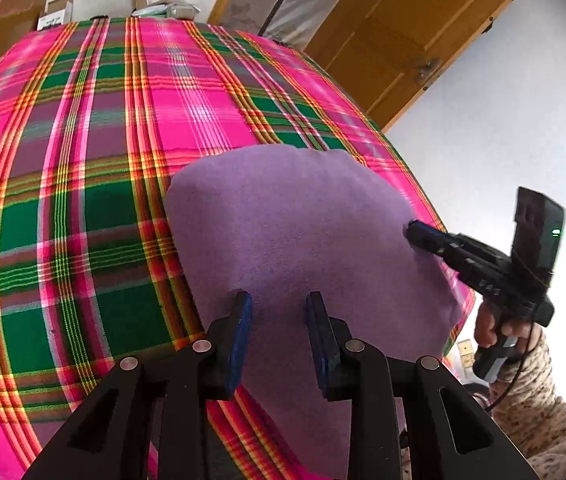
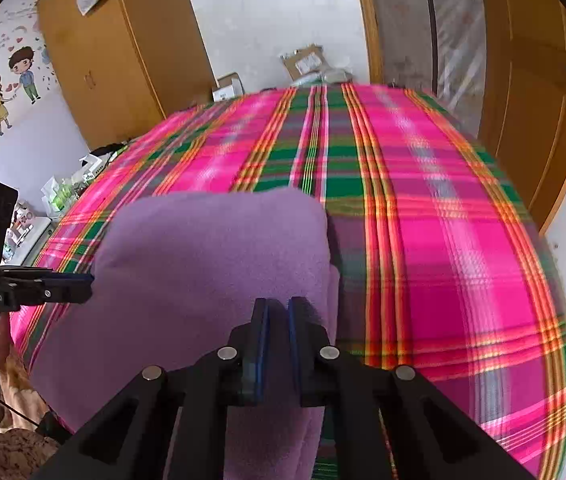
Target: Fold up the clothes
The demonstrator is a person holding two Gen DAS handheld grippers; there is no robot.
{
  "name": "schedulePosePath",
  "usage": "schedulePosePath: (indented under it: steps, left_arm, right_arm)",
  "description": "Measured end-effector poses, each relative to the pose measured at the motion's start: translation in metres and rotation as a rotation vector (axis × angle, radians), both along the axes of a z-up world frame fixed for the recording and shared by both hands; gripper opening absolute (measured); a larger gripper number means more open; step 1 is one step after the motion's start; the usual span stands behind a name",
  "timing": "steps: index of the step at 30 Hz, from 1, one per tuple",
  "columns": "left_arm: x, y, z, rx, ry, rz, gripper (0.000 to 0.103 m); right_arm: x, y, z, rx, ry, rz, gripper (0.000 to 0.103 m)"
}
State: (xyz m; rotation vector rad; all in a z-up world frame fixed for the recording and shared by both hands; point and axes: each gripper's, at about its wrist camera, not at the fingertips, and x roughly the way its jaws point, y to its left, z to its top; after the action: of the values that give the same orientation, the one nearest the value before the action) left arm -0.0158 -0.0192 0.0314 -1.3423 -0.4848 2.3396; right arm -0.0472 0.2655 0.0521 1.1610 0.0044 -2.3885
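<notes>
Right gripper point(image 2: 277, 306): jaws nearly closed, pinching a thin edge of the purple fleece garment point(image 2: 211, 264) at its near right side.
Left gripper point(image 1: 279, 300): jaws apart above the fleece, grasping nothing.
Garment position: folded pad lying on the pink-and-green plaid bedspread point(image 1: 83, 208), near the front edge.
Risk, grip: a shallow pinch may catch only the top layer, so a lift would peel the fold open.
Risk, surface: dragging could shift the pad or wrinkle the bedspread.
Legible text: "GenRobot.AI" on the left gripper's body, seen from the right wrist.
Illegible: labels on the cardboard boxes point(image 2: 303, 62).
</notes>
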Motion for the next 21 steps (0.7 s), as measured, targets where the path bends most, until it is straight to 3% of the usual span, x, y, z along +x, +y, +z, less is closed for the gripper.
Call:
schedulePosePath:
  steps: [11, 21]
  left_arm:
    - [0.003, -0.010, -0.013, 0.066, 0.004, -0.019, 0.032]
    - [0.004, -0.009, -0.005, 0.023, -0.017, -0.007, 0.033]
  right_arm:
    - [0.003, 0.009, -0.006, -0.035, -0.012, -0.001, 0.009]
    - [-0.002, 0.006, 0.006, -0.030, -0.029, -0.001, 0.009]
